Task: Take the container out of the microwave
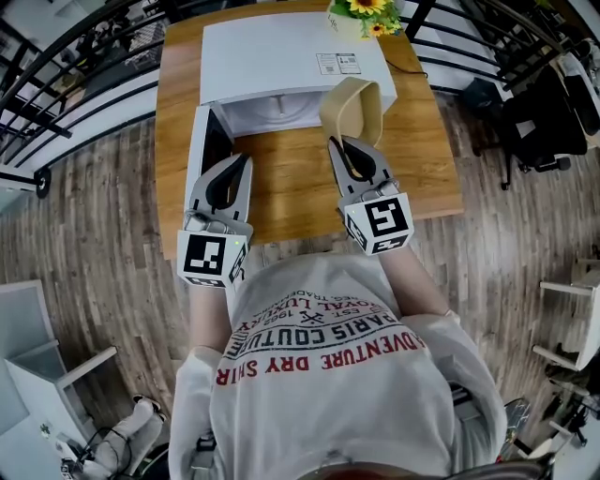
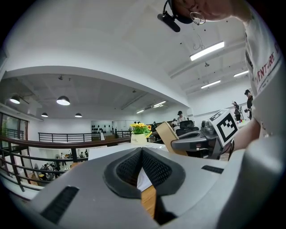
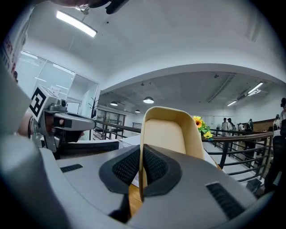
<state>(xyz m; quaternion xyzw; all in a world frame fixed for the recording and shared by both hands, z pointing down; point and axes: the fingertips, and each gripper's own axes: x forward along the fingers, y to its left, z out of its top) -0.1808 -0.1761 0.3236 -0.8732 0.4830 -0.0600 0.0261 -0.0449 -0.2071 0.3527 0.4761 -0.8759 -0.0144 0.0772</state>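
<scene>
A beige container hangs on its side just in front of the white microwave, above the wooden table. My right gripper is shut on its rim. In the right gripper view the pads clamp the thin wall of the container. The microwave door stands open at the left, and the cavity looks bare. My left gripper hovers over the table beside the door, shut with nothing in it. Its pads meet at the tip.
A pot of yellow flowers stands on the table at the microwave's back right corner. Black railings run behind and beside the table. The table's front edge is close to the person's body.
</scene>
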